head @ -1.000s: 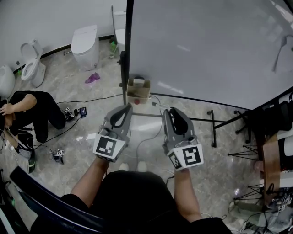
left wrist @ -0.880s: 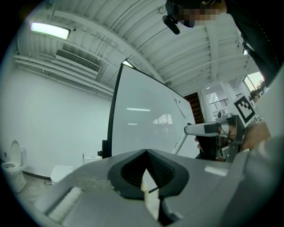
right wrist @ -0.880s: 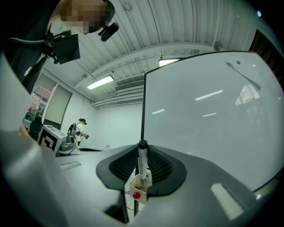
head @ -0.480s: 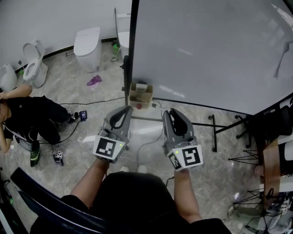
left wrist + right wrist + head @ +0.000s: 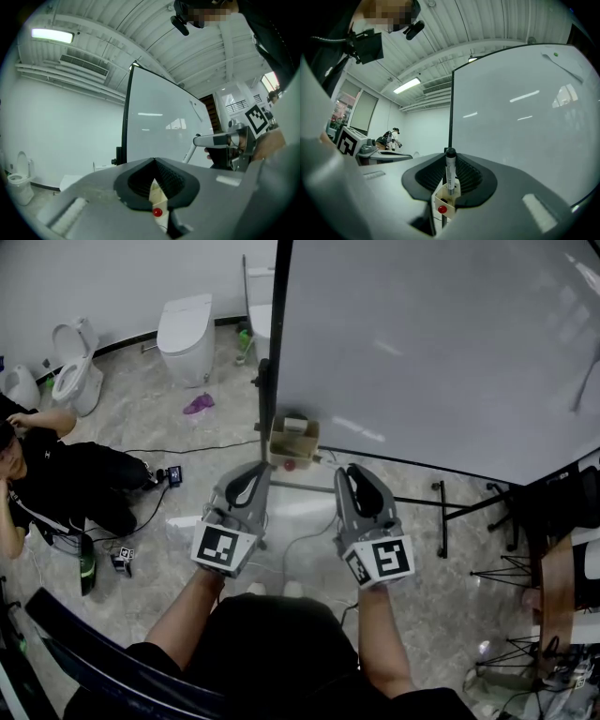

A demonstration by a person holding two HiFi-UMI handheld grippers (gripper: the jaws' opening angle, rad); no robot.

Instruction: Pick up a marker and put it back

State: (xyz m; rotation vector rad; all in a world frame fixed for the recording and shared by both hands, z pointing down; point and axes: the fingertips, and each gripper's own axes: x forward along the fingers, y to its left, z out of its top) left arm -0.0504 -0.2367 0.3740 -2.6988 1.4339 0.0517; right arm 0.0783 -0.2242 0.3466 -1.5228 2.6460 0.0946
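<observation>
Marker (image 5: 450,172): it stands upright between the jaws of your right tongs (image 5: 450,160), dark cap uppermost, pinched at mid-barrel by the ribbed pads. The lower end of the barrel hangs below the pads. The head view does not show the marker; the right gripper view settles the grip.

Left tongs (image 5: 154,161): the jaws are pressed together with nothing between them. They sit level with your right tongs and just to their left, so they have no part in the hold.

Pick-up: done, judged from the grip above.

Return: not yet done. A small open cardboard box (image 5: 445,198) with a round red thing (image 5: 442,209) on its front face lies ahead of your right tongs and below their tips. It is mounted at the lower edge of the whiteboard (image 5: 441,343), near the board's dark upright. In the right gripper view the marker's lower end lines up over the box opening, but that is line of sight only. The head view shows both tongs held short of the box, apart from it.

Assessment: roughly half complete. What remains is to carry the marker forward until it is over the box, lower its end inside, spread the right jaws and draw back. I take the box to be the marker's proper place; the pictures do not confirm it.

Risk noted: the hold is on a narrow round barrel, so a tilt on approach could catch the box rim.
</observation>
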